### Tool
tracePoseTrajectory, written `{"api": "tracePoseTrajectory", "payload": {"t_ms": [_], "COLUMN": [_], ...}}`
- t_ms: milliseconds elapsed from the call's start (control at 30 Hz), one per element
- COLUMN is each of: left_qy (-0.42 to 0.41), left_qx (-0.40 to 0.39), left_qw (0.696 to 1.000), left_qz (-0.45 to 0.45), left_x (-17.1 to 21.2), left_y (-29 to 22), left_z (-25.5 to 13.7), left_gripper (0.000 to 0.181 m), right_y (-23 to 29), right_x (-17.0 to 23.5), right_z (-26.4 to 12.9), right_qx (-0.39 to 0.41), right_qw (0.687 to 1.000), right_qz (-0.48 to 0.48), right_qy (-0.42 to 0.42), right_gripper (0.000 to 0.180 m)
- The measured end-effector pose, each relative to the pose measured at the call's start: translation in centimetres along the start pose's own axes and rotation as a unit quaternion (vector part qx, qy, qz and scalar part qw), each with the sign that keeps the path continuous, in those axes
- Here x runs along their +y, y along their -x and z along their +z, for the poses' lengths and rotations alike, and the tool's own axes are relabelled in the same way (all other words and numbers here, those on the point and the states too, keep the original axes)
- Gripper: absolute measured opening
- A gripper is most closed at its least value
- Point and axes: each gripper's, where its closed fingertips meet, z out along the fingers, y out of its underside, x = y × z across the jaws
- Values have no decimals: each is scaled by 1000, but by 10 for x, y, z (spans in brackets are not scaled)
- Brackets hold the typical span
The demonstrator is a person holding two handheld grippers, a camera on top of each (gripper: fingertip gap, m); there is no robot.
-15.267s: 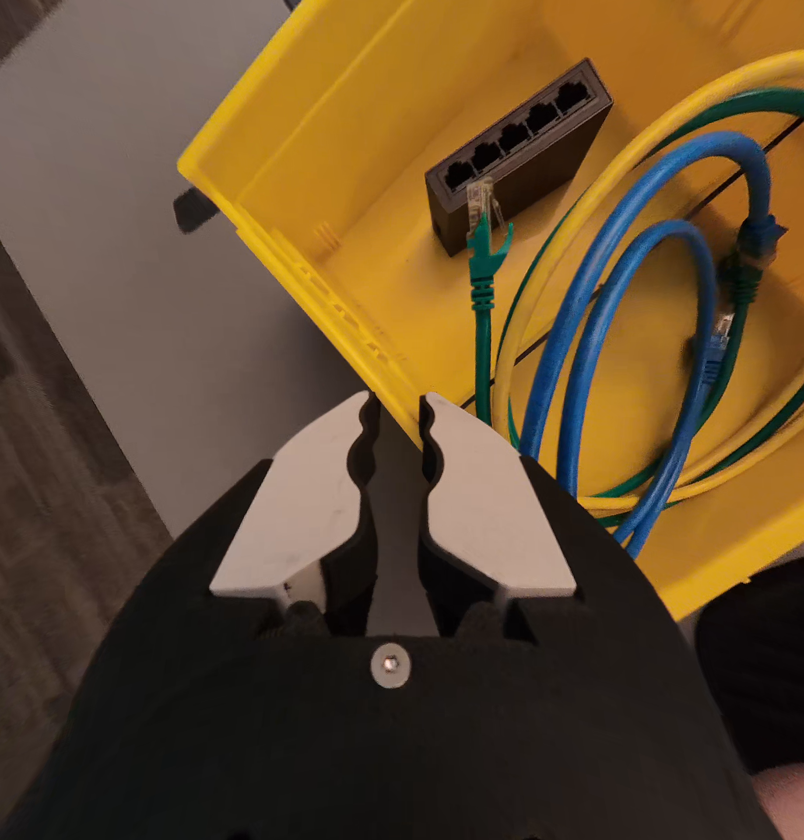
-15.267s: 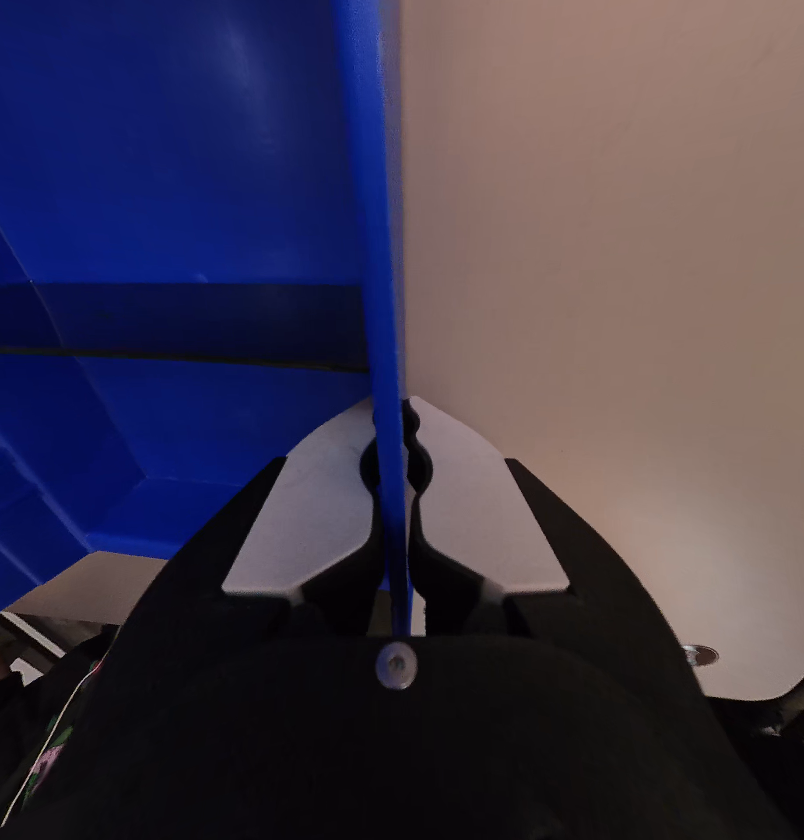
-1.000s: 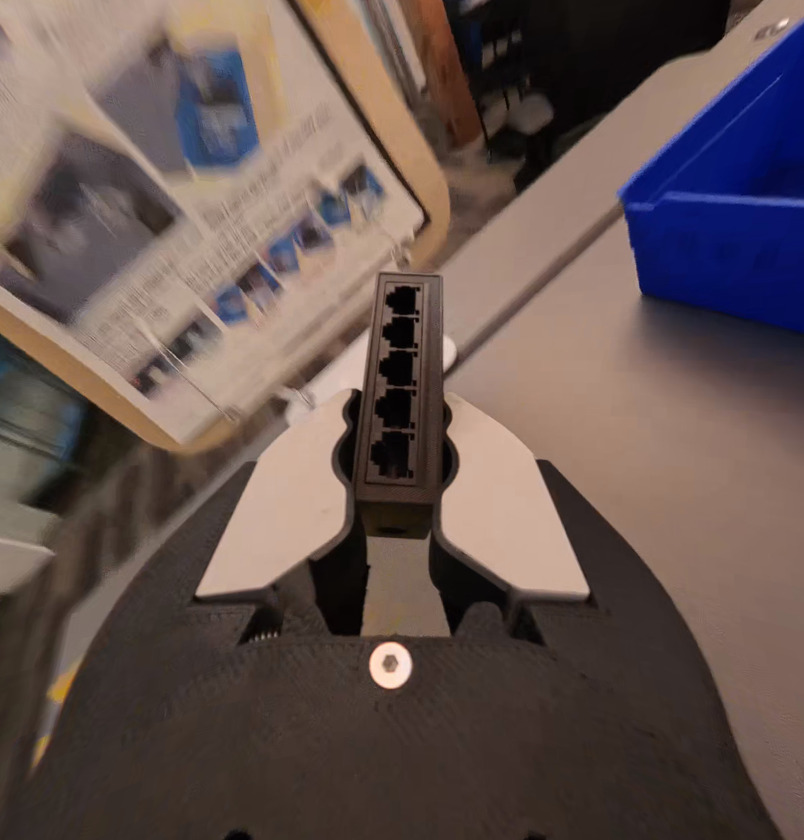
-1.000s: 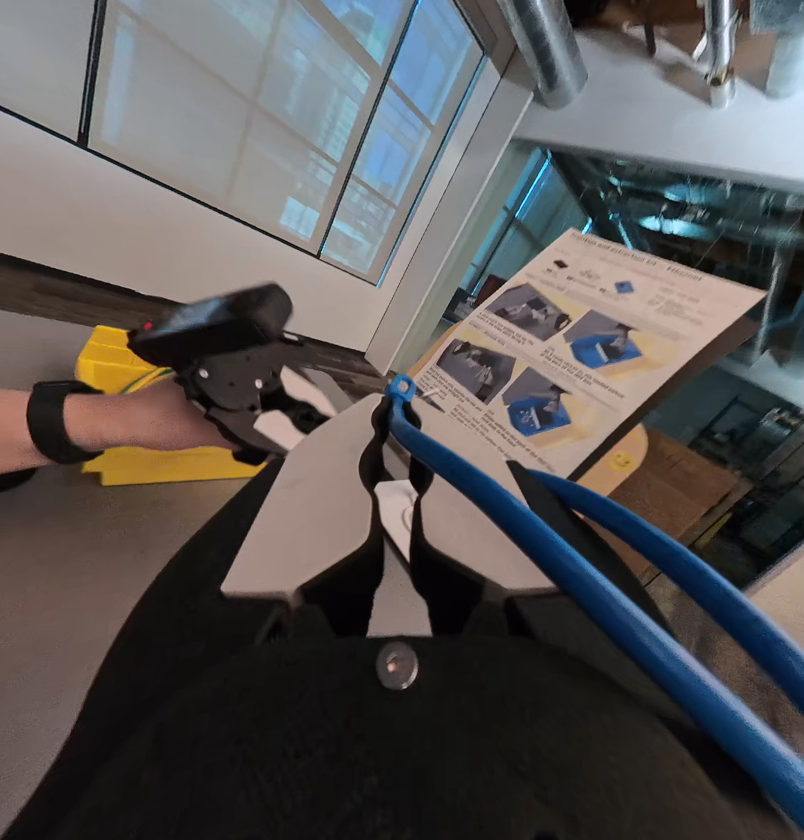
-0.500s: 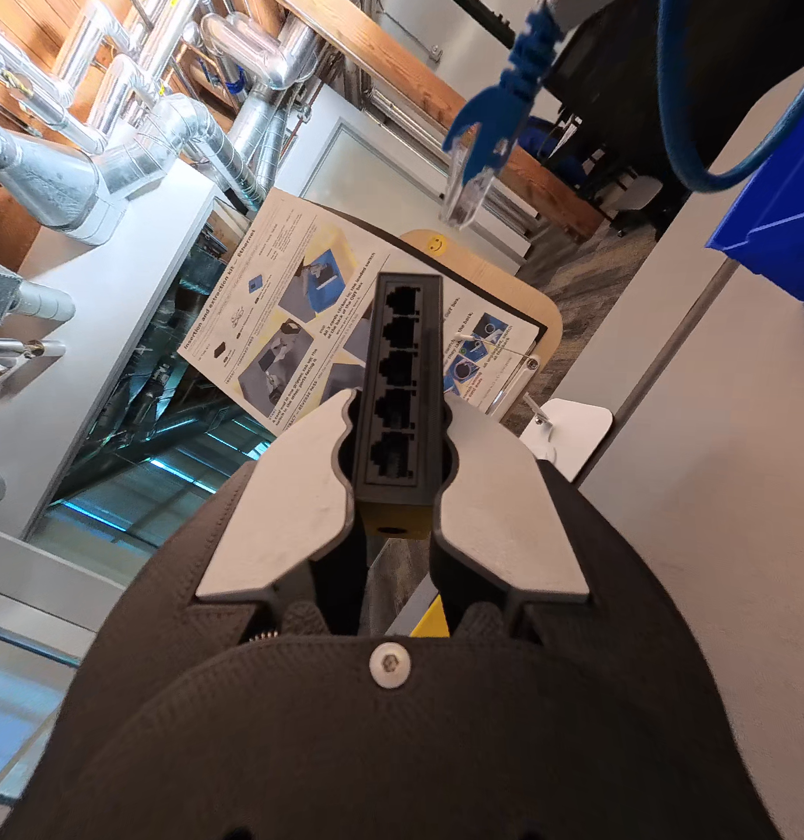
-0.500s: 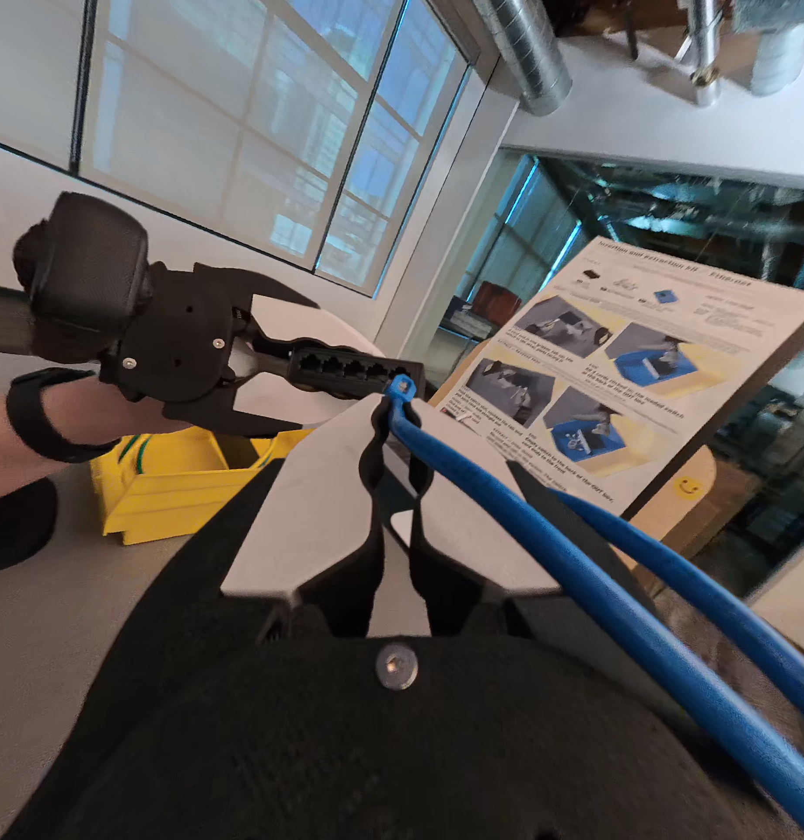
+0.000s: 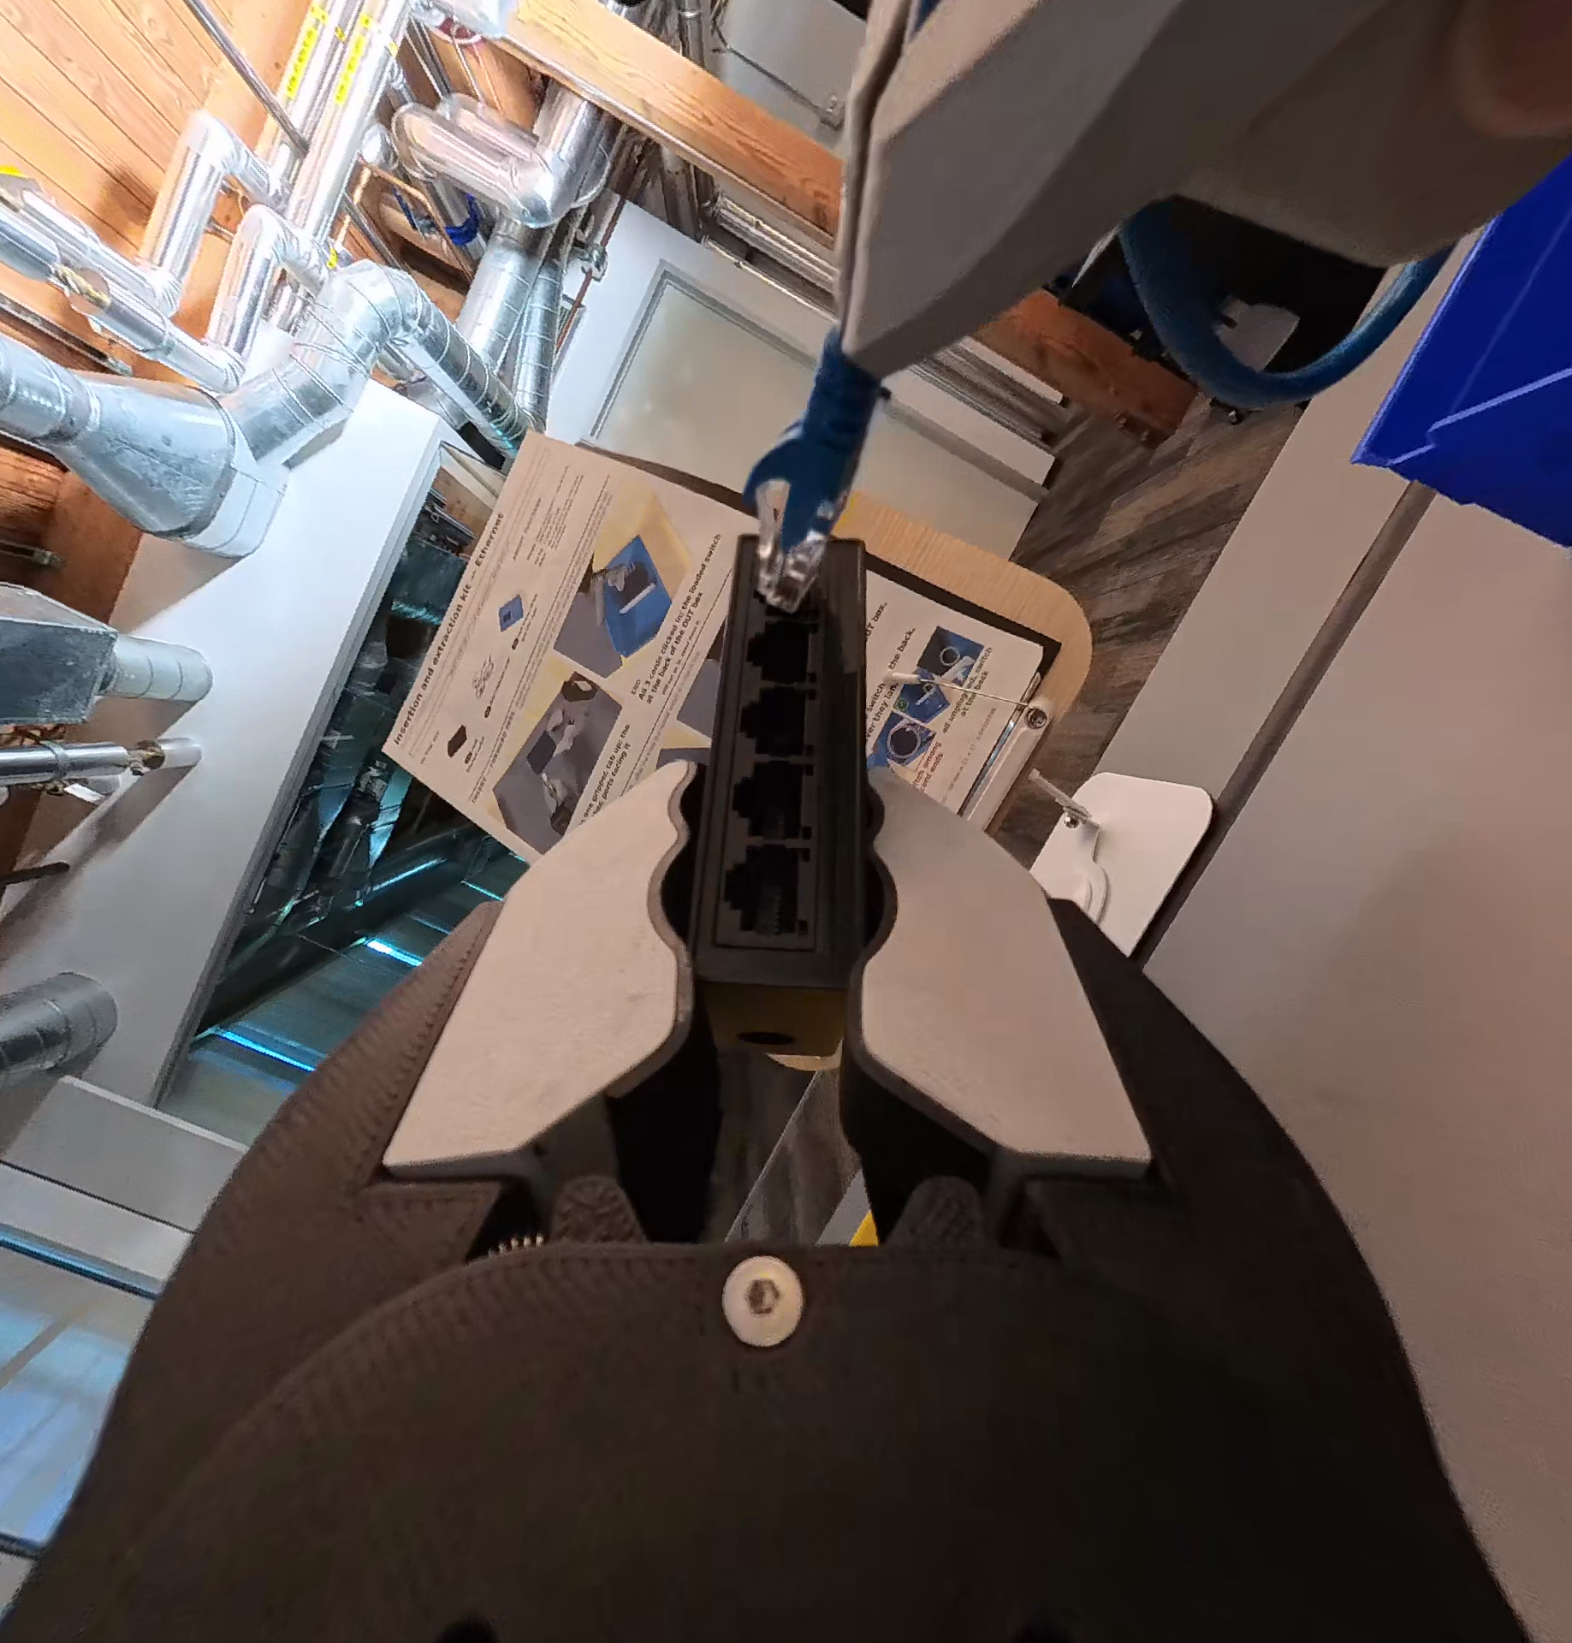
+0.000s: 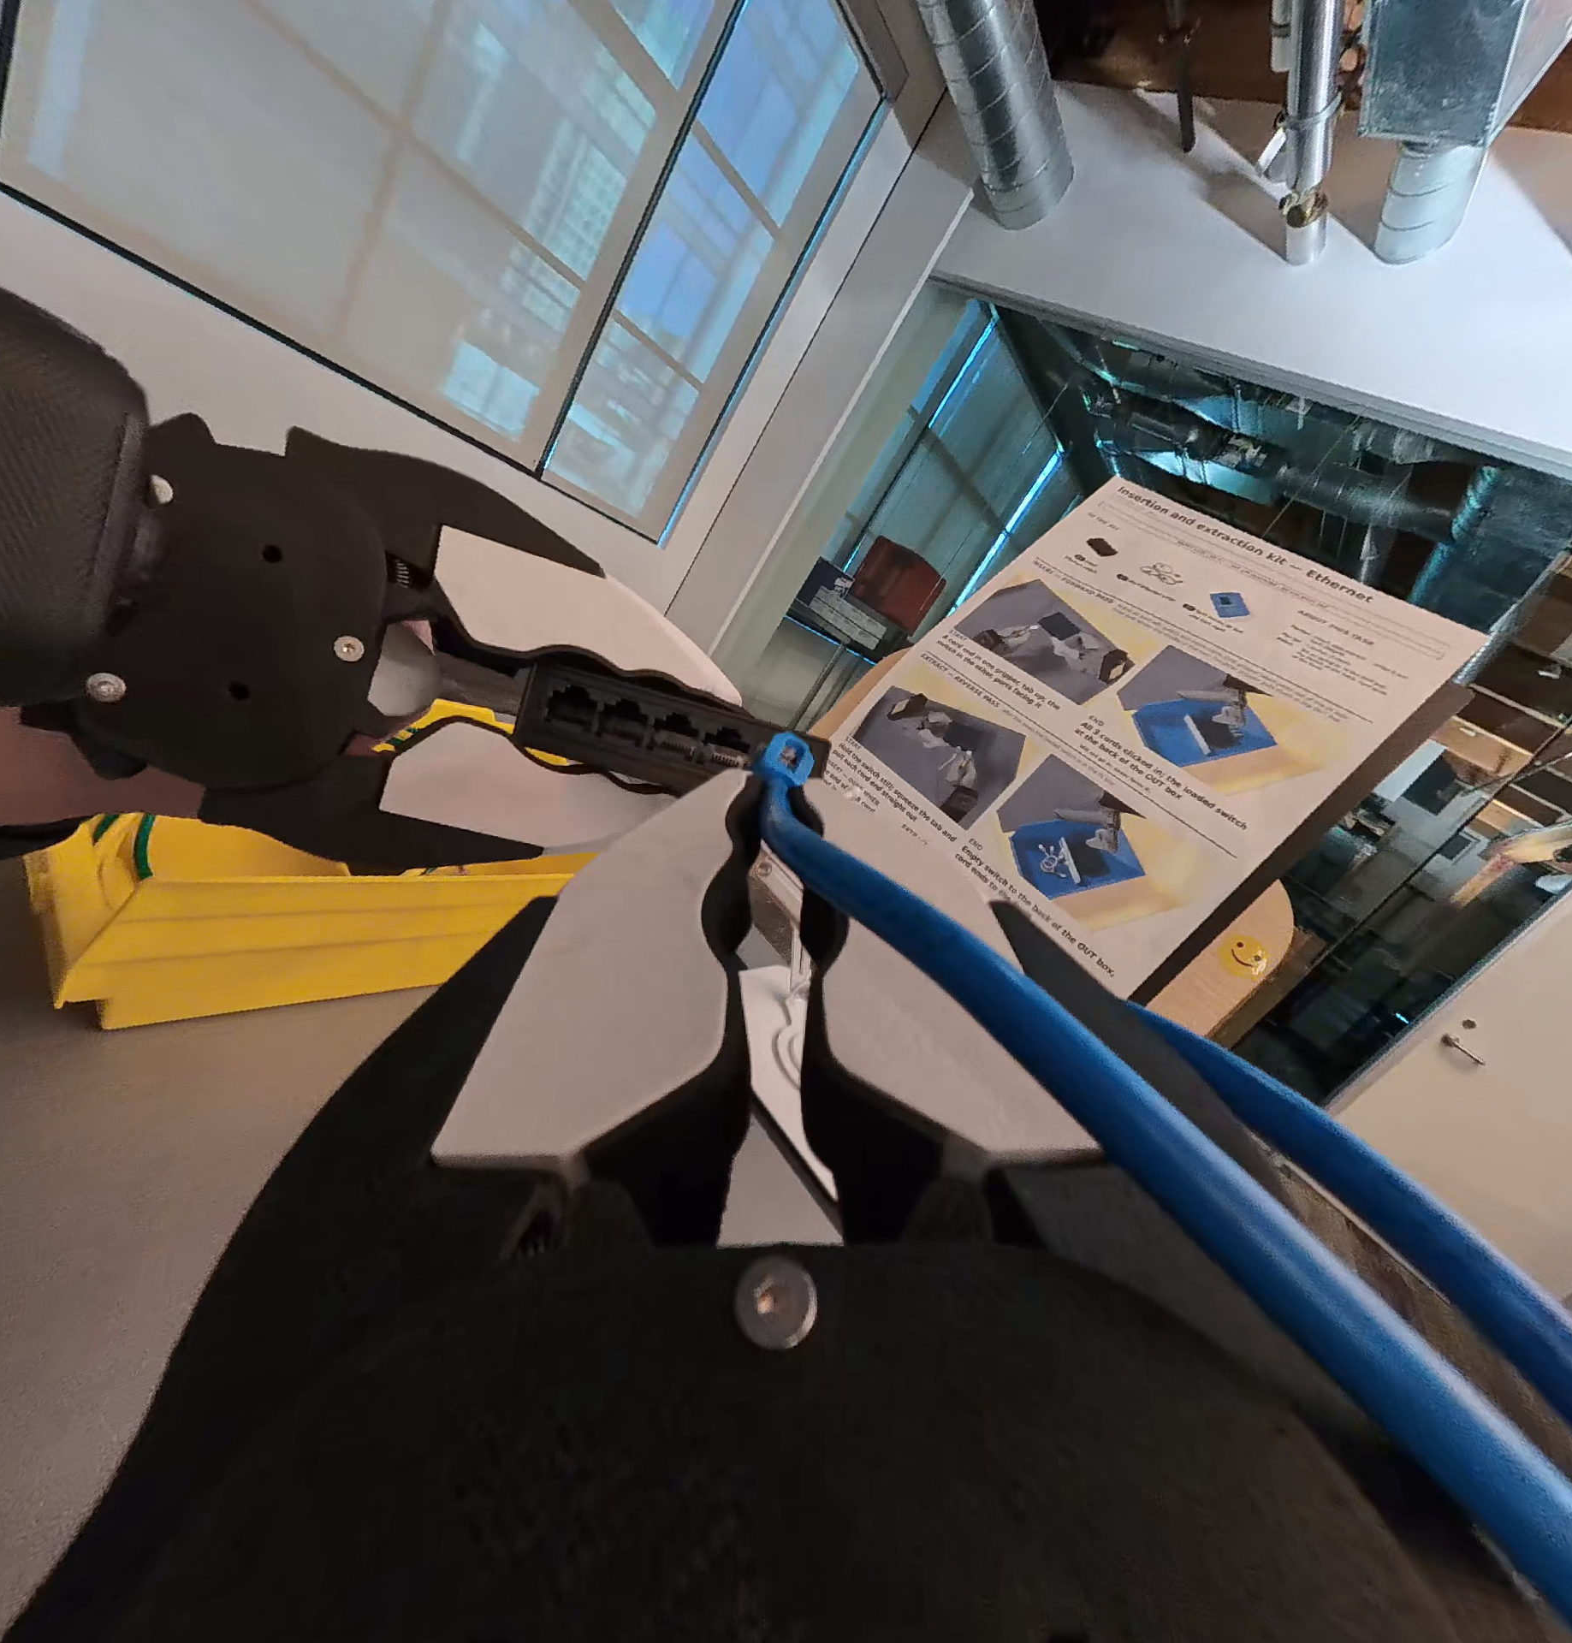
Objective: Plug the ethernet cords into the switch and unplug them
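The left gripper (image 7: 778, 853) clamps the black switch (image 7: 786, 765) while the right gripper (image 8: 769, 800) pinches the blue cord (image 8: 1075, 1058), its clear plug (image 7: 786, 569) touching the switch's 12 o'clock port.

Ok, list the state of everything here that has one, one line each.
left gripper: shut on the switch.
right gripper: shut on the blue cord.
switch: held off the table; four ports empty.
blue cord: clear plug at the far end port, not seated.
yellow bin: on the table, cords inside.
blue bin: on the table, contents hidden.
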Motion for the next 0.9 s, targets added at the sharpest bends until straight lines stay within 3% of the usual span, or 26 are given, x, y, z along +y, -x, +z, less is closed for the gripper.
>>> {"api": "tracePoseTrajectory", "payload": {"t_ms": [233,333,433,600,800,900], "left_qy": [-8,-26,-25,-46,-82,-103], "left_qx": [-8,-5,-18,-28,-11,-65], "left_qw": [998,997,995,995,995,990], "left_qz": [54,79,94,90,48,64], "left_x": [-6,-18,-26,-37,-56,-63], "left_y": [0,-2,0,7,12,23], "left_z": [-6,-13,-18,-29,-41,-48], "left_gripper": [29,29,28,29,29,29], "right_y": [3,6,7,9,4,9], "right_x": [-1,-2,-7,-22,-34,-49], "right_z": [-4,-11,-13,-19,-28,-33], "right_qx": [-29,-42,-30,-41,-27,4], "right_qw": [998,992,990,995,991,983], "right_qz": [-38,-115,-133,-93,-126,-175], "right_qy": [29,38,43,5,-26,-50], "right_gripper": [6,6,6,6,6,6]}}
